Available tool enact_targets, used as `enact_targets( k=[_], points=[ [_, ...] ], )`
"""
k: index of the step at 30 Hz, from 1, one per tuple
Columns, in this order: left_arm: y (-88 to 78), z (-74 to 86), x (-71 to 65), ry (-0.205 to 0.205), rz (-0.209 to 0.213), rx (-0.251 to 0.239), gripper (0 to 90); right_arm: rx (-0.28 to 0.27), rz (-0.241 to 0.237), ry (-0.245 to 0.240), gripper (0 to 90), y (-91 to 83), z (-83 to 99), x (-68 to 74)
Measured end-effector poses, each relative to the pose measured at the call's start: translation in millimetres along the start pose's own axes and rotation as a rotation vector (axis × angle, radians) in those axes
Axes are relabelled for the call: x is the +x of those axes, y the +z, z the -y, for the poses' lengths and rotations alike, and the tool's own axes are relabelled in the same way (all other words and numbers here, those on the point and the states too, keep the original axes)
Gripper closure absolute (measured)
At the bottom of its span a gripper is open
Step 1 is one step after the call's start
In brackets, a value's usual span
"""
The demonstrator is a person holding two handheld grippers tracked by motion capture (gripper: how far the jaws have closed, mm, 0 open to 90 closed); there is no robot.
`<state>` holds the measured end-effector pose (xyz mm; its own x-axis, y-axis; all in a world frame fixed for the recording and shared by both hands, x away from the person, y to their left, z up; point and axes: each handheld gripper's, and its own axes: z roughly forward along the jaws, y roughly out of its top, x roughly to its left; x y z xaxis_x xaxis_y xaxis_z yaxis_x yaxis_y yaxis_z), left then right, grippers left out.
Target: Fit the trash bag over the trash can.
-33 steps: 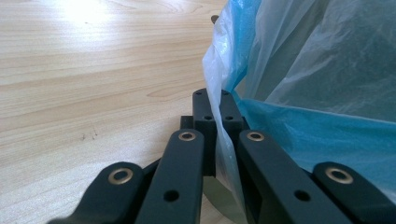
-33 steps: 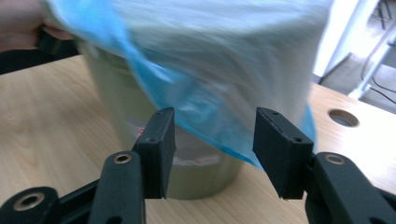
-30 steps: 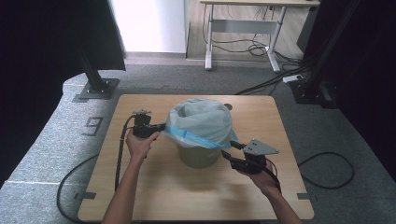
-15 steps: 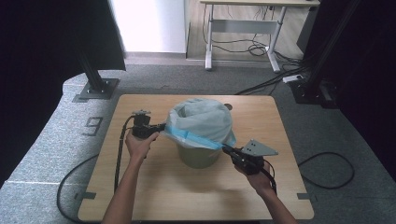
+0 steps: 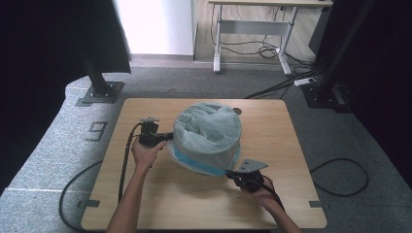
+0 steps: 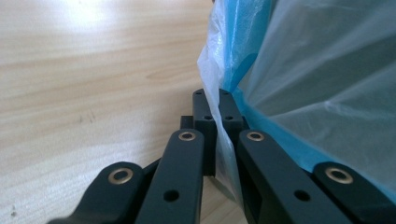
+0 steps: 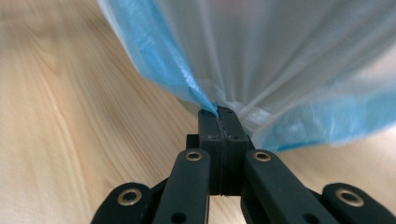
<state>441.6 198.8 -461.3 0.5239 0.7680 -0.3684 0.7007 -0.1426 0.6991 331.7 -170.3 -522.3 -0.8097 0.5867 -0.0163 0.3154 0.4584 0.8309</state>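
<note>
A translucent white plastic bag (image 5: 209, 131) with a blue hem is draped over a round bin in the middle of the wooden table (image 5: 277, 145); the bin itself is almost wholly covered. My left gripper (image 5: 170, 137) is at the bag's left side, shut on its blue edge, and in the left gripper view the film (image 6: 327, 70) is pinched between the closed jaws (image 6: 218, 100). At the front right, low by the tabletop, my right gripper (image 5: 228, 173) is shut on the hem. The right gripper view shows the bag (image 7: 280, 56) stretched up from its tips (image 7: 218, 114).
A small round object (image 5: 237, 111) lies on the table just behind the bag. Black cables trail from both grippers over the table's front edge. Beyond the table stand black frame posts (image 5: 99, 85) and a white-legged desk (image 5: 252, 29) on grey carpet.
My right gripper has closed on the bag's hem and dropped toward the table, pulling the bag down over the green bin that showed before. The left hand has stayed put.
</note>
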Motion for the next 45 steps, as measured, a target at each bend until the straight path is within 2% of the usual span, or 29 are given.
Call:
enact_targets(
  k=[3, 6, 9, 14, 17, 20, 27, 32, 42, 44, 45],
  points=[
    [6.1, 3.4, 2.3, -0.011, 0.003, 0.021, 89.4, 0.035, -0.002, 0.021, 88.7, 5.5, 8.3, -5.1],
    [12.9, 5.7, 1.8, -0.007, 0.002, 0.041, 89.3, 0.07, 0.031, 0.008, 88.7, 9.4, 15.4, -10.1],
    [20.3, 8.5, 1.0, -0.005, 0.005, 0.065, 89.3, 0.09, 0.042, 0.021, 88.7, 12.0, 22.8, -15.9],
    [30.4, 12.2, -0.1, -0.016, 0.01, 0.084, 89.3, 0.095, 0.046, 0.039, 88.5, 11.1, 27.5, -23.4],
    [32.3, 12.5, -1.0, -0.016, 0.011, 0.087, 89.2, 0.086, 0.047, 0.064, 88.5, 10.7, 29.3, -27.2],
    [33.0, 13.1, 0.2, -0.014, 0.013, 0.091, 89.0, 0.087, 0.049, 0.067, 88.5, 10.1, 29.7, -27.3],
    [29.4, 16.0, 1.7, -0.018, 0.016, 0.082, 87.8, 0.079, 0.054, 0.07, 88.4, 8.9, 30.1, -28.9],
    [25.4, 18.1, 1.5, 0.011, 0.02, 0.062, 84.4, 0.061, 0.05, 0.077, 87.4, 7.3, 29.9, -29.1],
    [20.4, 20.6, -1.2, 0.023, 0.023, 0.02, 81.4, 0.011, 0.051, 0.084, 85.6, 1.4, 30.1, -30.0],
    [18.3, 20.0, -1.3, 0.024, 0.018, 0.013, 77.9, -0.001, 0.05, 0.082, 83.4, 0.0, 29.3, -29.7],
    [16.4, 19.5, -1.6, 0.024, 0.009, 0.005, 73.2, -0.004, 0.055, 0.08, 80.4, -0.5, 29.0, -29.7]
  ],
)
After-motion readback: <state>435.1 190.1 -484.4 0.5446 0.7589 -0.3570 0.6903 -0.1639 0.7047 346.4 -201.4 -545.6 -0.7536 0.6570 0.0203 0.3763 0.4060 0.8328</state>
